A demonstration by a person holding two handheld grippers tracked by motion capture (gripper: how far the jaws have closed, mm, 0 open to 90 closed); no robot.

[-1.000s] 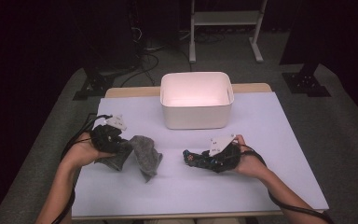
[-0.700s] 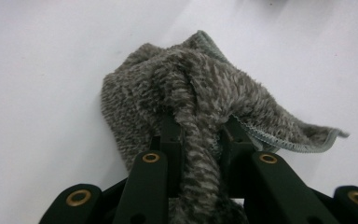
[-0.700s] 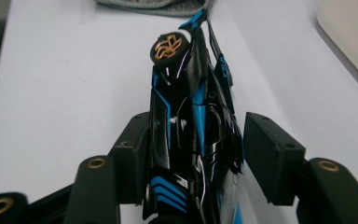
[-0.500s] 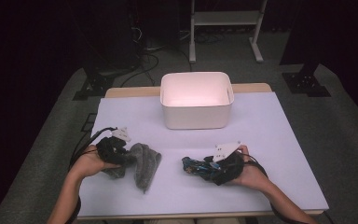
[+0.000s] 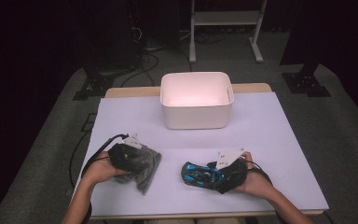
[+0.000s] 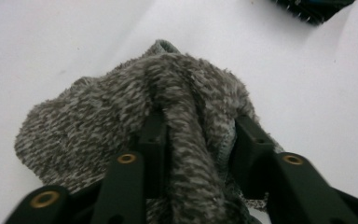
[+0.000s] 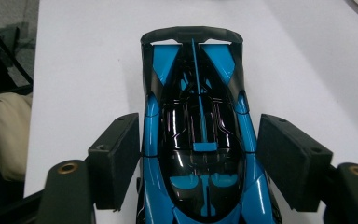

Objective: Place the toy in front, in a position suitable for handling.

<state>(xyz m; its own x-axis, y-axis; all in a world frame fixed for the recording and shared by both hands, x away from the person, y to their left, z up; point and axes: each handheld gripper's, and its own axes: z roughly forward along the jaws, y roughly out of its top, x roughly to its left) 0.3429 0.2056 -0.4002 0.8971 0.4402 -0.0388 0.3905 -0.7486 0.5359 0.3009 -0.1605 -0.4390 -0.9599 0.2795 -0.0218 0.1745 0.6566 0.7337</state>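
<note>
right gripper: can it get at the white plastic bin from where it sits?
Probably yes. The right gripper straddles the blue and black toy car, pads apart from its sides after the jaws opened. Bare white table lies between it and the white plastic bin, nothing between.

A bin (image 5: 197,100) stands on the table (image 5: 279,135) at the middle of its far side. Nearer the person, a sock (image 5: 148,168) lies at the left and a toy car (image 5: 199,175) at the right, well apart, both in front of the bin. The left gripper (image 5: 135,158) sits on the sock, a fold of which rises between its jaws. The right gripper (image 5: 209,176) straddles the car, its pads just beside the car's flanks.
</note>
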